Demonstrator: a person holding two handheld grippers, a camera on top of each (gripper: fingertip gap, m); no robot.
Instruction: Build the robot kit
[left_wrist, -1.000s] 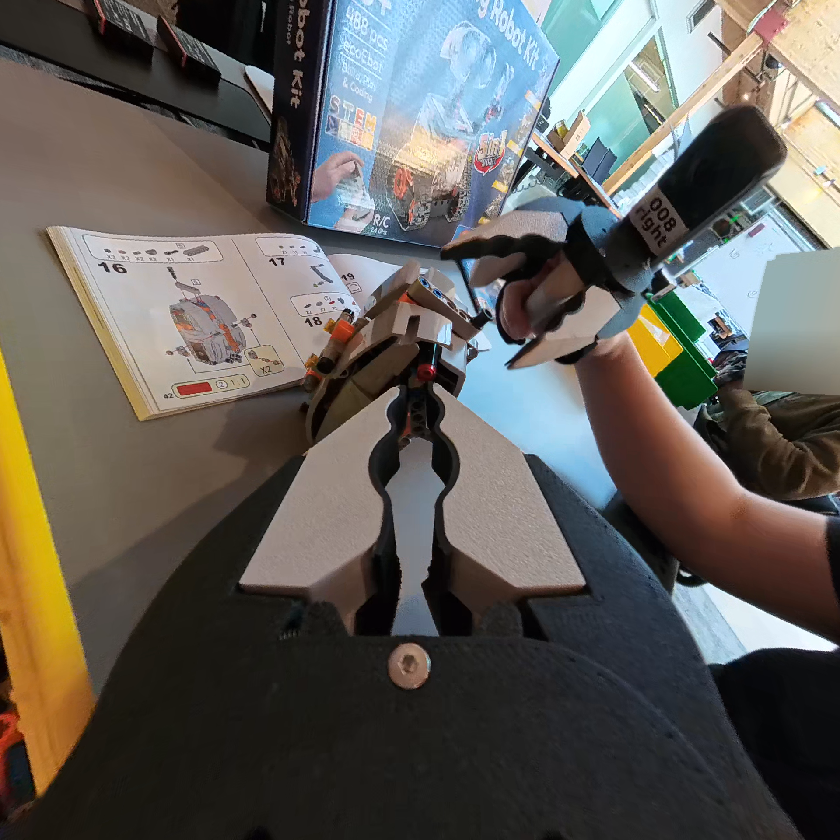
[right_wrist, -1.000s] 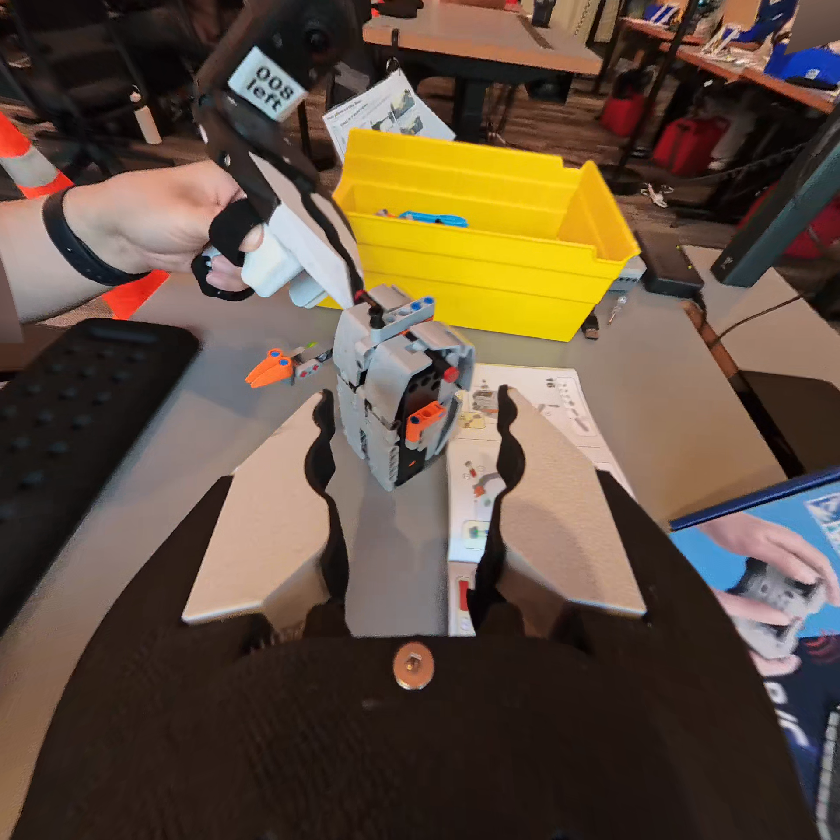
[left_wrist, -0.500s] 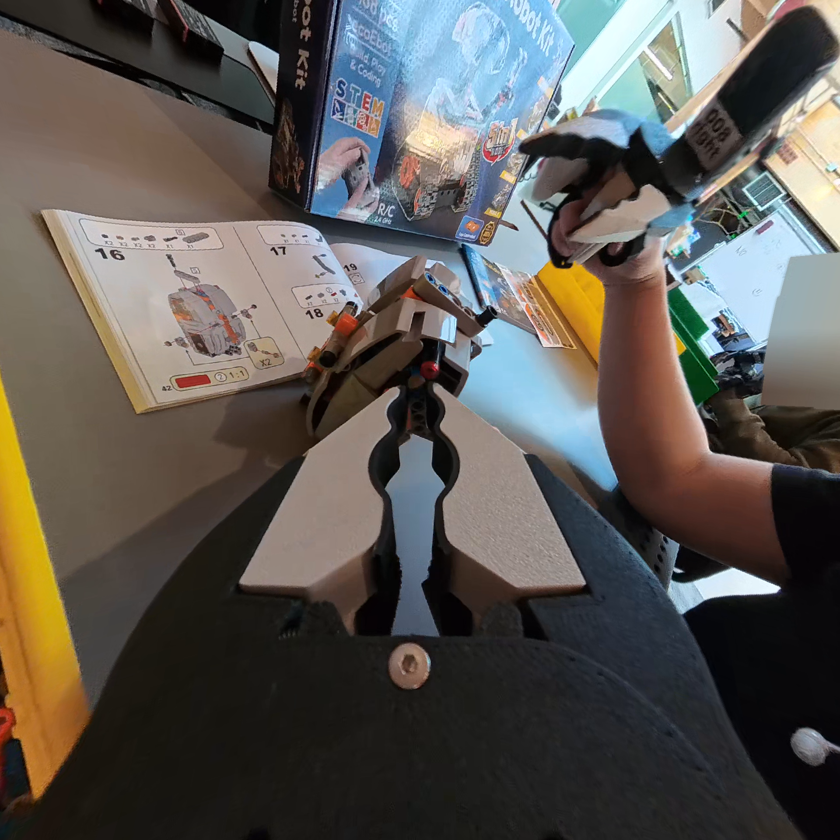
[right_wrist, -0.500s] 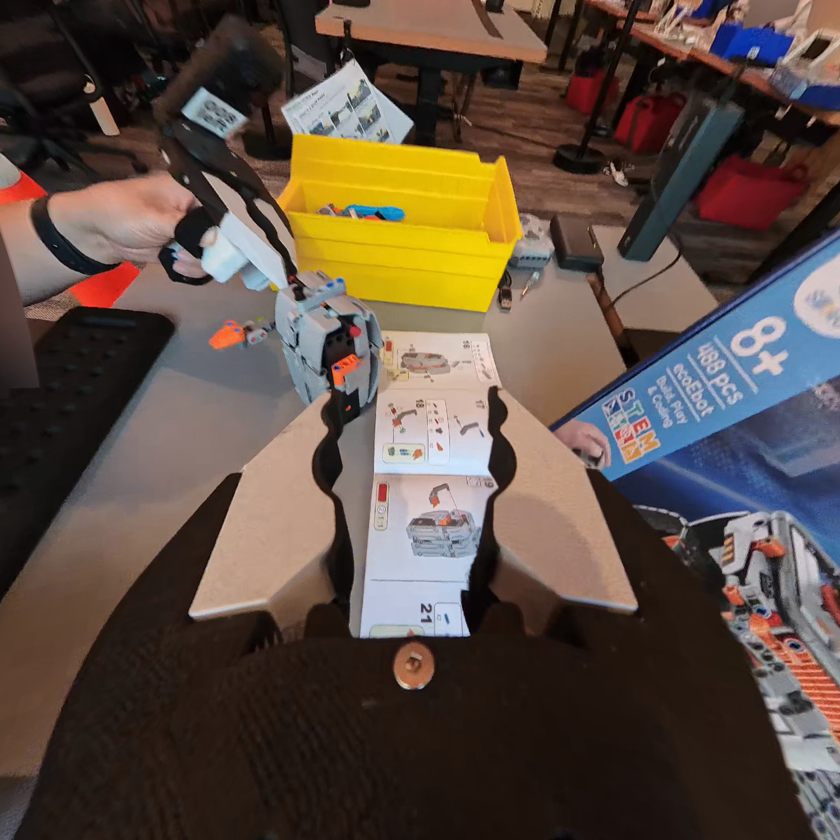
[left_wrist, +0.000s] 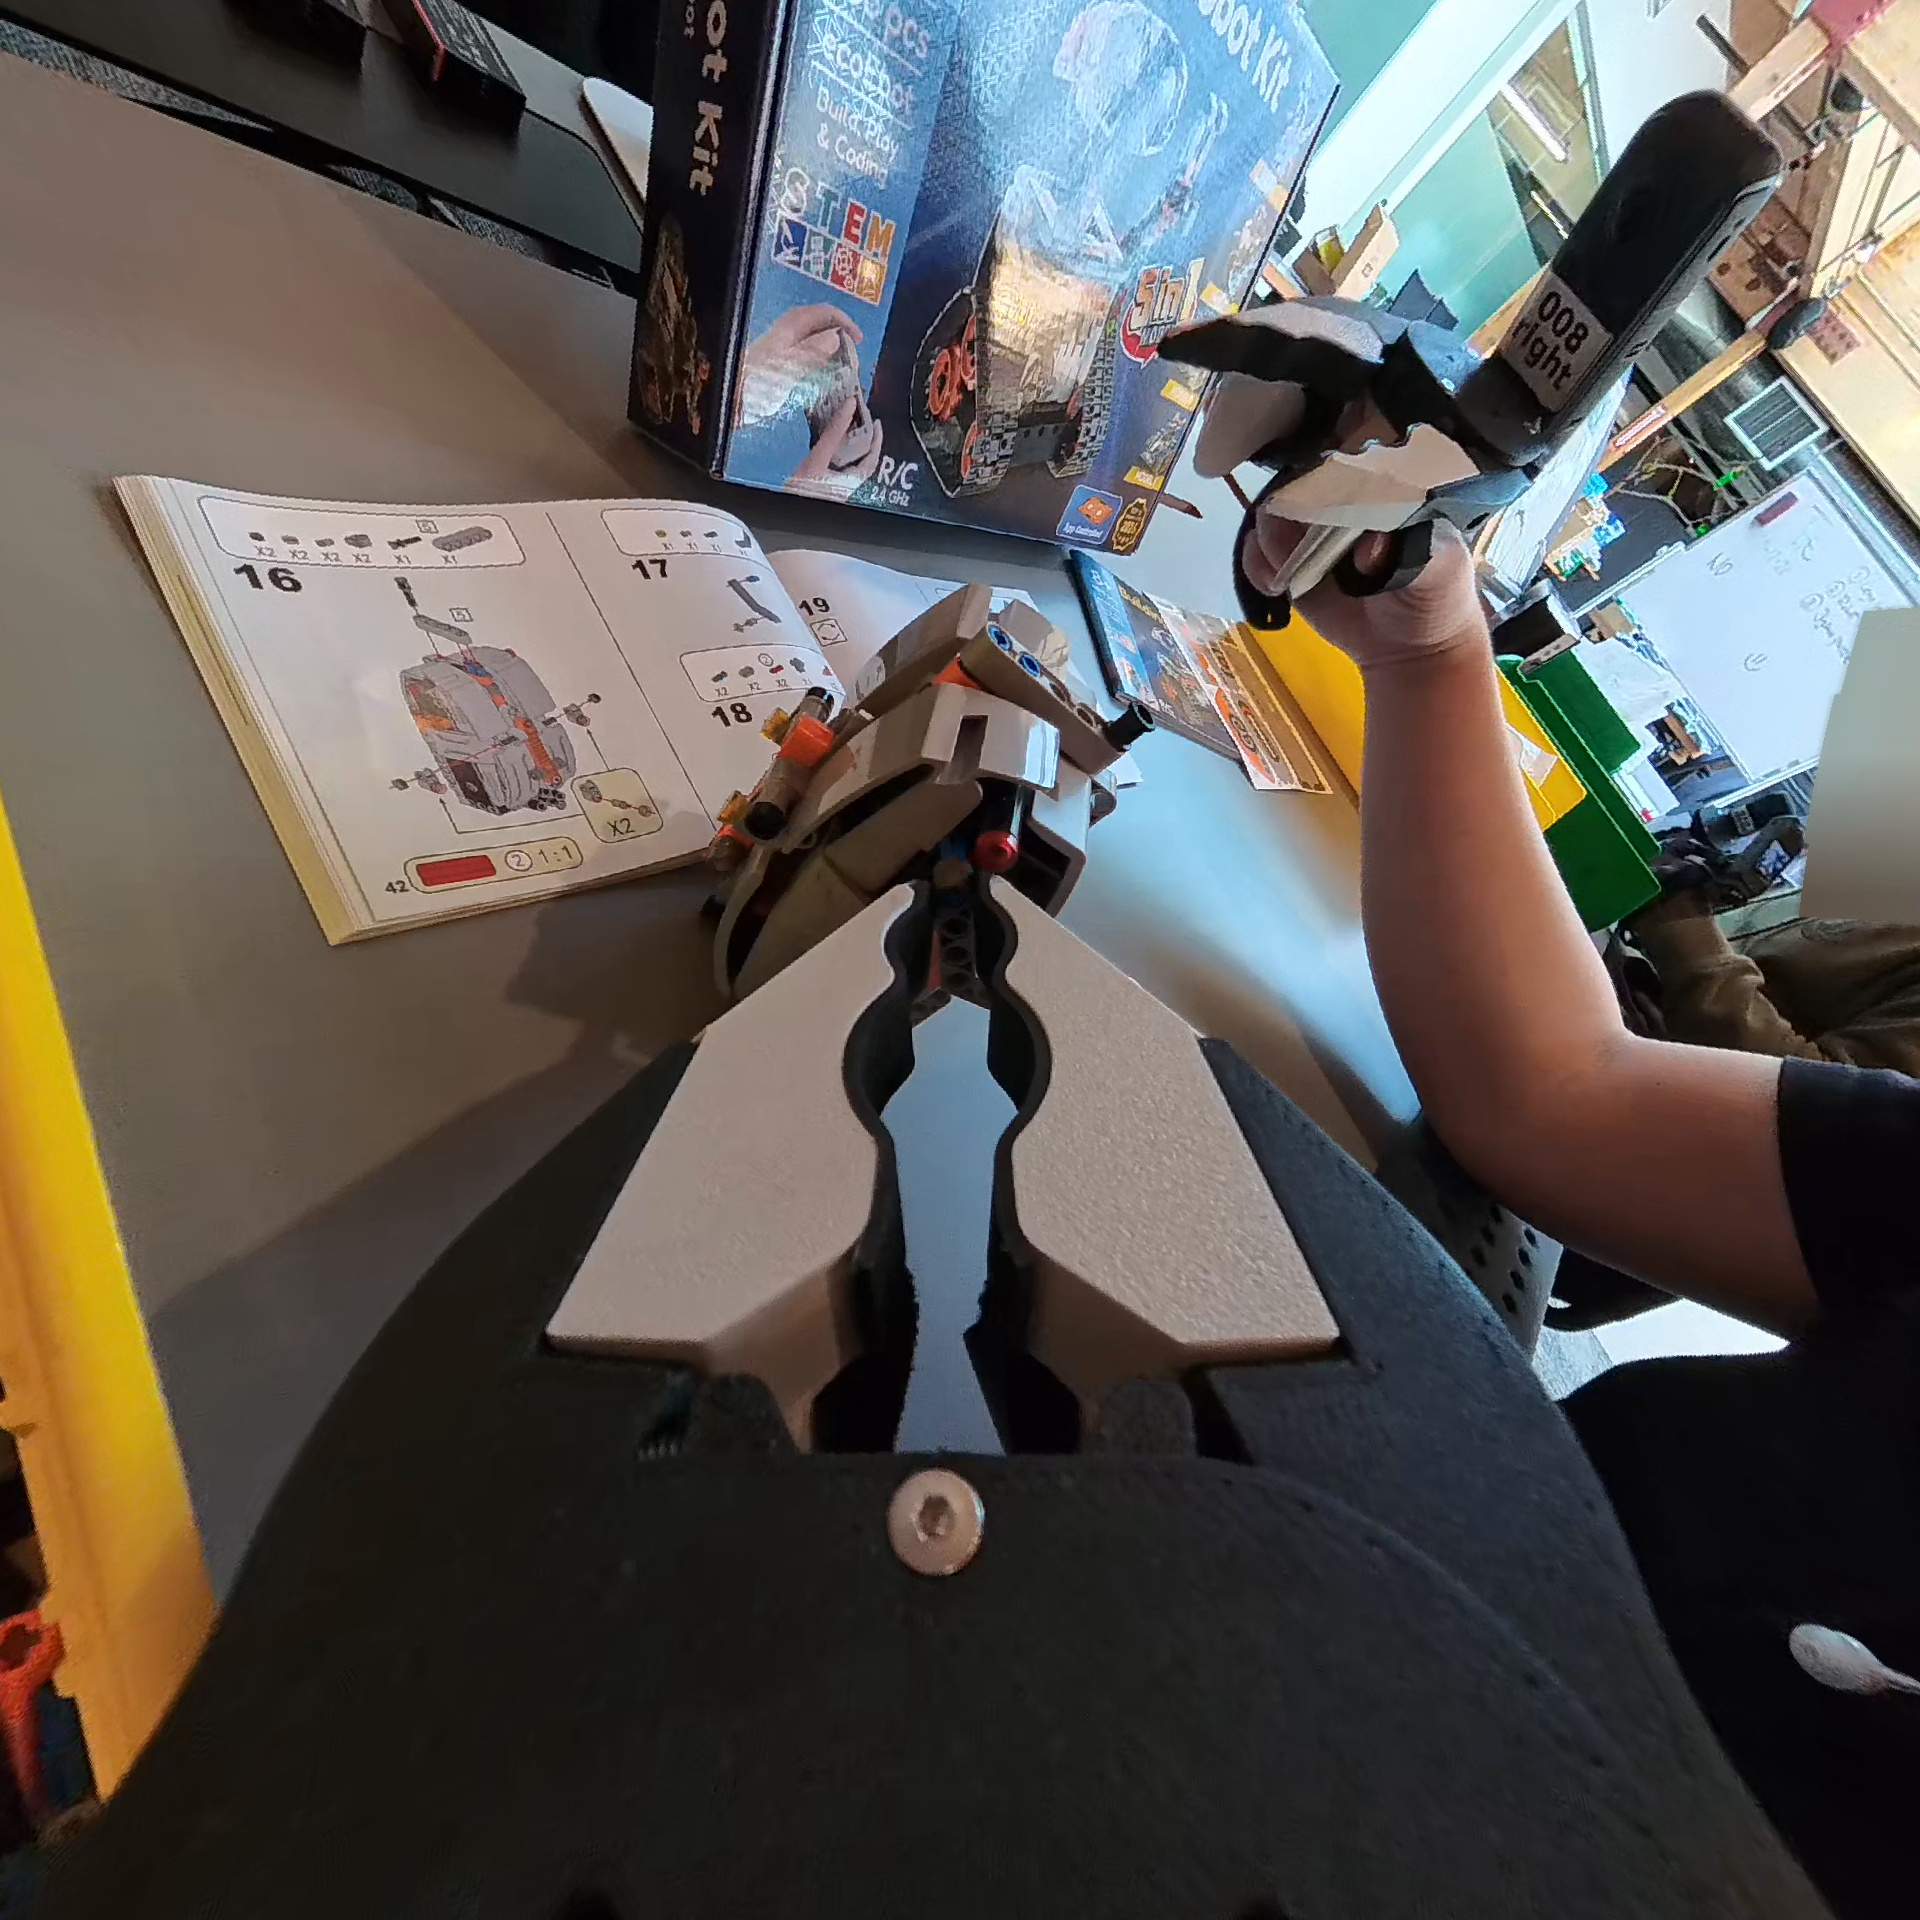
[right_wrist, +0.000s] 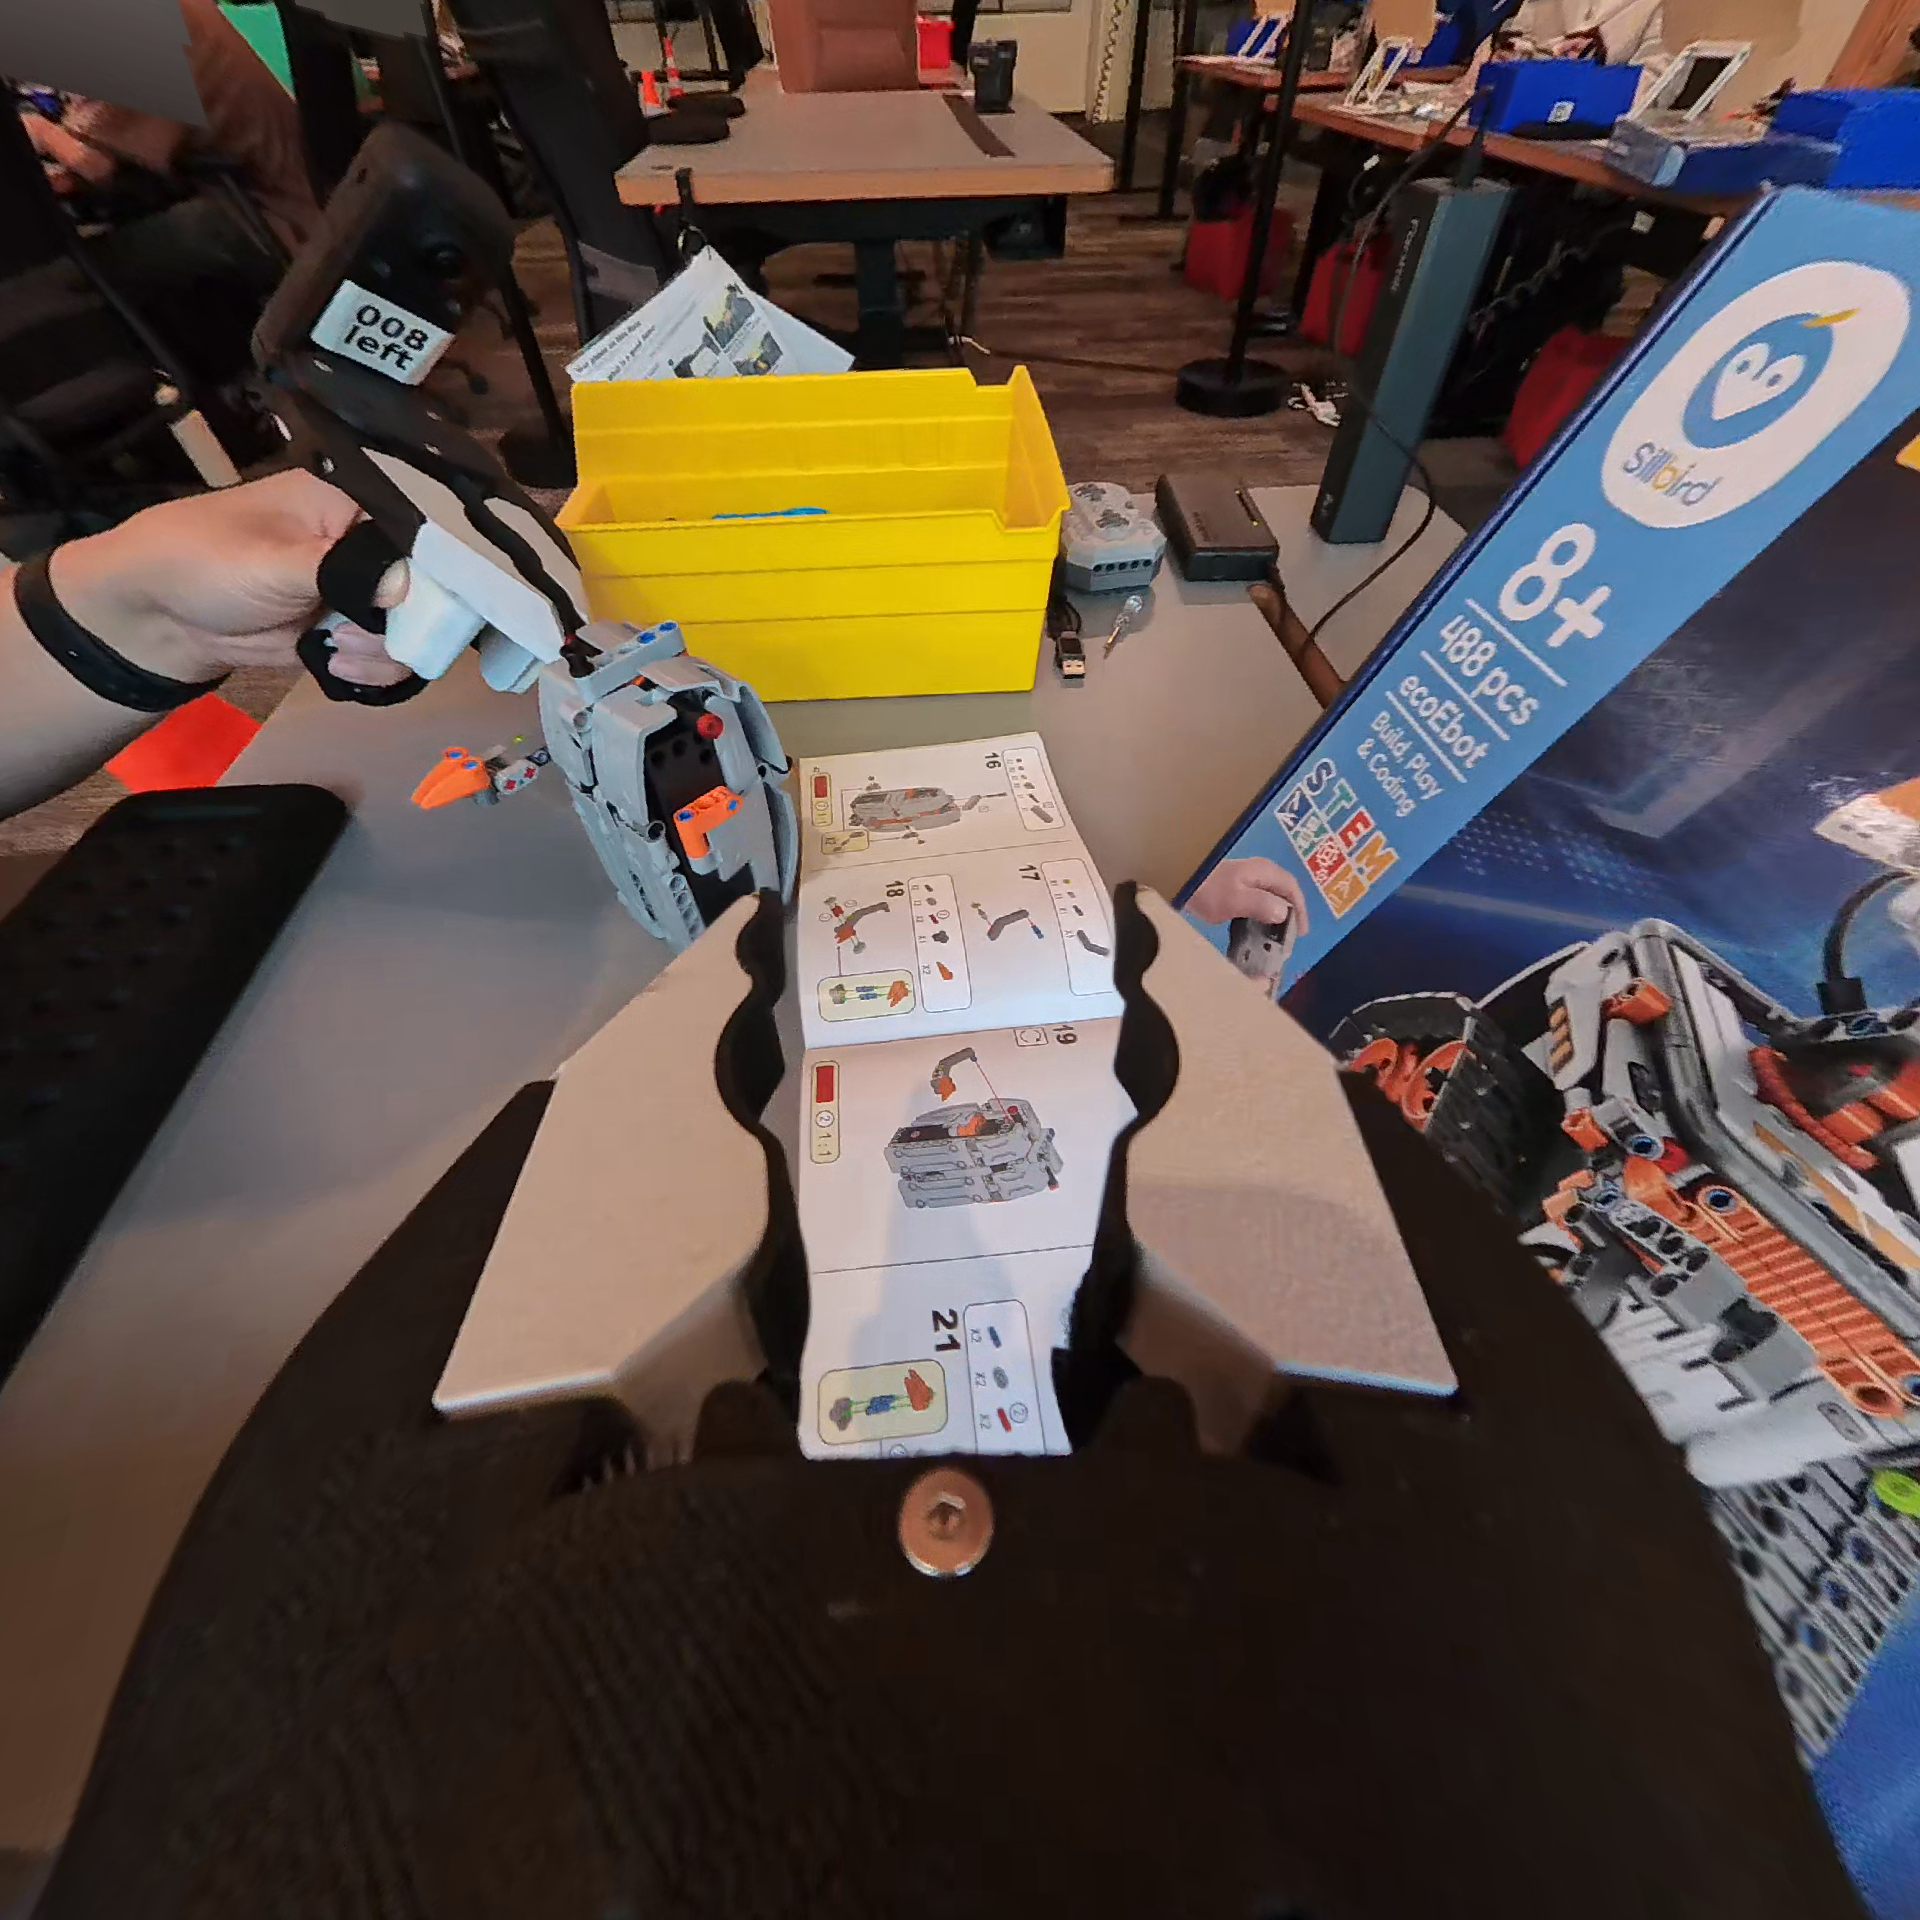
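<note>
A grey brick model (left_wrist: 914, 769) with orange and red pins stands on the grey table (left_wrist: 260, 343). My left gripper (left_wrist: 951, 930) is shut on a black beam at the model's near side. In the right wrist view the left gripper (right_wrist: 569, 646) grips the top of the model (right_wrist: 665, 790). My right gripper (right_wrist: 945, 914) is open and empty, above the open instruction booklet (right_wrist: 935, 1039), to the right of the model. In the left wrist view the right gripper (left_wrist: 1195, 416) hangs in the air above and right of the model, in front of the kit box (left_wrist: 935, 260).
A yellow bin (right_wrist: 821, 540) stands behind the model. The tall blue kit box (right_wrist: 1558, 831) stands to the right. A small orange part (right_wrist: 457, 779) lies left of the model. A black pad (right_wrist: 125, 987) lies at far left. A grey hub (right_wrist: 1112, 530) sits beside the bin. About 20 cm separates my left fingertips from my right.
My right gripper has drawn back from the model, up and toward the kit box, and now hangs over the booklet. My left gripper has kept its hold on the model.
</note>
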